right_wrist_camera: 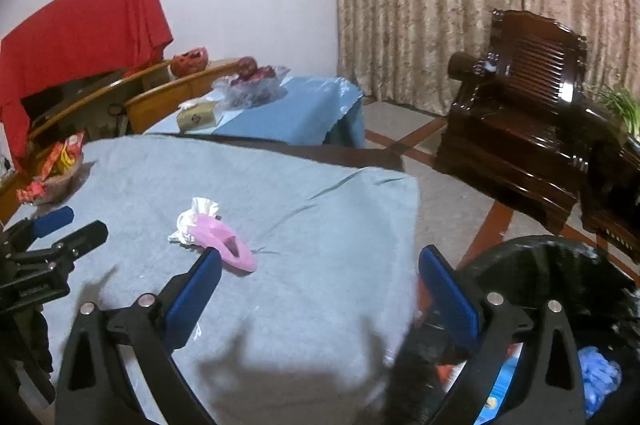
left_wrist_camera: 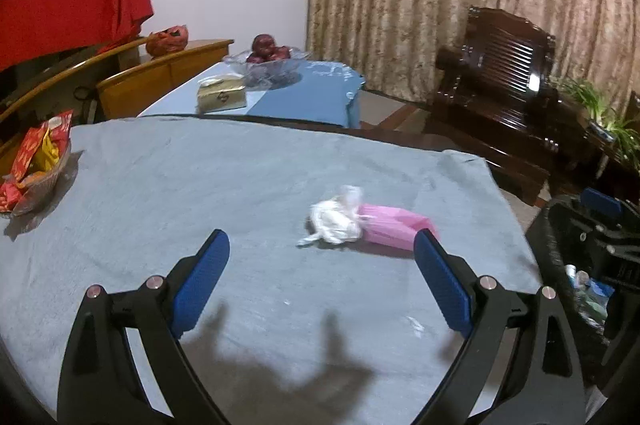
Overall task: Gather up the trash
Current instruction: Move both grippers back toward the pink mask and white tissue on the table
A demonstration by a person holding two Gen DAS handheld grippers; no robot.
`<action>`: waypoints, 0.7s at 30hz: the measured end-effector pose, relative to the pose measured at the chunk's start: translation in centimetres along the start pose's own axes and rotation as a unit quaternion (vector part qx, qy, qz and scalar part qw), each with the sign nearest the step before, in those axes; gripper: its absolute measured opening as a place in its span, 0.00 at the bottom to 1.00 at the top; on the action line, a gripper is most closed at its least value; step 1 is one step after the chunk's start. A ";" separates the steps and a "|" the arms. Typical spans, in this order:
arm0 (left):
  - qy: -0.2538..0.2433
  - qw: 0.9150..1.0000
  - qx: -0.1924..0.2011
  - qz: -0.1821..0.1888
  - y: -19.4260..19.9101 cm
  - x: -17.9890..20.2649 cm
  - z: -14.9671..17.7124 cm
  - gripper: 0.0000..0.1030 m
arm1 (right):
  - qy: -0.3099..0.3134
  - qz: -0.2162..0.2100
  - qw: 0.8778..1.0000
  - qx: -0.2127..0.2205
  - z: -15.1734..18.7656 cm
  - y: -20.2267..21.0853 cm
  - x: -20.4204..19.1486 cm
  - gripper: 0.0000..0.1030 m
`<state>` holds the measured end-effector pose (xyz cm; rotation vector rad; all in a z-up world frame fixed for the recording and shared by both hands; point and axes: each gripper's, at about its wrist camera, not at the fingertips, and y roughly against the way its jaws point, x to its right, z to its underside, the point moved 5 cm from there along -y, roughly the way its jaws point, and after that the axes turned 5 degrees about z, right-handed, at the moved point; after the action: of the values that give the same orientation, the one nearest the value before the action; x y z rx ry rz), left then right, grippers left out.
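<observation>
Both tongs are spread wide and carry nothing. The left tongs [left_wrist_camera: 322, 245] hover low over the grey-clothed worktop [left_wrist_camera: 180, 177], and the trash lies just beyond their tips at about 1 o'clock: a crumpled white tissue [left_wrist_camera: 334, 221] touching a pink paper box [left_wrist_camera: 394, 225], whose open end sits right by the right-hand pad. The right tongs [right_wrist_camera: 320, 265] hang near the worktop's 3 o'clock edge, with the black-lined trash bin [right_wrist_camera: 560, 265] below at about 4 o'clock (some blue and white rubbish already lies inside).

The step in hand looks like a reach for the tissue-and-box pair. To do it well, I would bring the left tongs forward and slightly right so the two pieces sit between the pads, then close on the box's flat sides — the tissue is soft and may slip free, so a separate grab might be safer.

Motion blur softens the tissue's outline, so I cannot tell whether it is tucked into the box or merely against it. The bin's far rim is cut off — its depth stays unclear.
</observation>
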<state>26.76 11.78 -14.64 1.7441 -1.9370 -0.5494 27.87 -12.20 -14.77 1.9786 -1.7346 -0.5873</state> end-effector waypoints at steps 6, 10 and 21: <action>0.012 1.000 -0.024 -0.006 -3.5 -1.8 0.7 0.88 | 0.012 0.003 1.000 -0.014 0.5 -3.3 -1.9 0.94; 0.017 0.999 -0.035 -0.001 -5.6 -1.9 1.0 0.88 | 0.012 0.009 1.000 -0.023 0.6 -5.3 -1.9 0.94; 0.022 0.997 -0.075 0.027 -11.1 -1.1 1.2 0.76 | 0.011 0.015 0.999 -0.034 0.4 -8.6 -1.7 0.94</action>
<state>35.11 11.61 -22.16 1.5934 -1.8559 -0.6167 34.35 -9.56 -20.01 1.9026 -1.7059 -0.6029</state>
